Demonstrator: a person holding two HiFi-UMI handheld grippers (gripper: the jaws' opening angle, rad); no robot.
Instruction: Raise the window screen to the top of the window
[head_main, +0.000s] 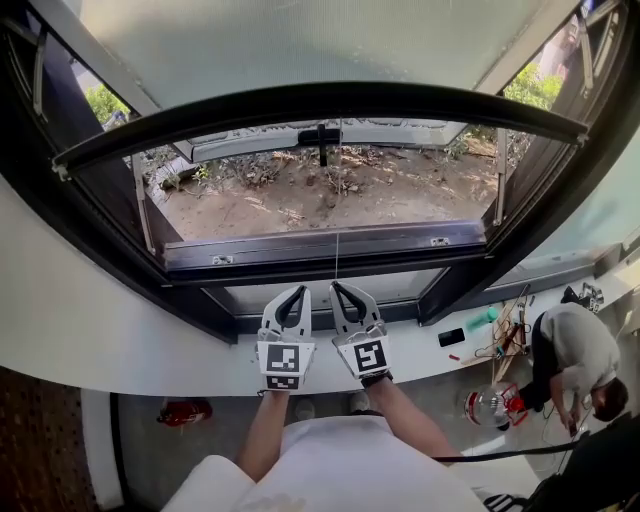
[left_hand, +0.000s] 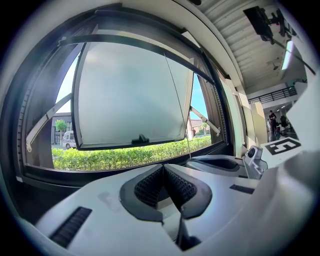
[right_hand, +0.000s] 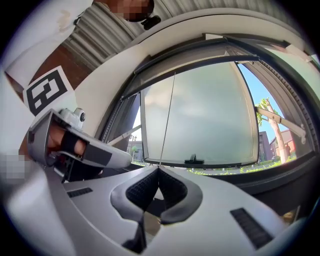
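Workshop-like hall: corrugated ceiling (left_hand: 235, 32) overhead, a crouching person (head_main: 575, 355) among loose tools and cables (head_main: 505, 335) on the floor, beside an open window (head_main: 330, 243).

- Cannot tell whether the cord (right_hand: 167, 120) is pinched at the closed tips of the right gripper (right_hand: 158, 169): too thin.
- Cut off by the head view's top edge: window screen (head_main: 300, 40).
- Partly hidden below the ledge (head_main: 120, 340): red thing (head_main: 185, 410).
- Too small to name: clutter (head_main: 500, 335) beside the crouching person (head_main: 570, 350).
- Mere specks in the left gripper view: distant figures (left_hand: 272, 119).
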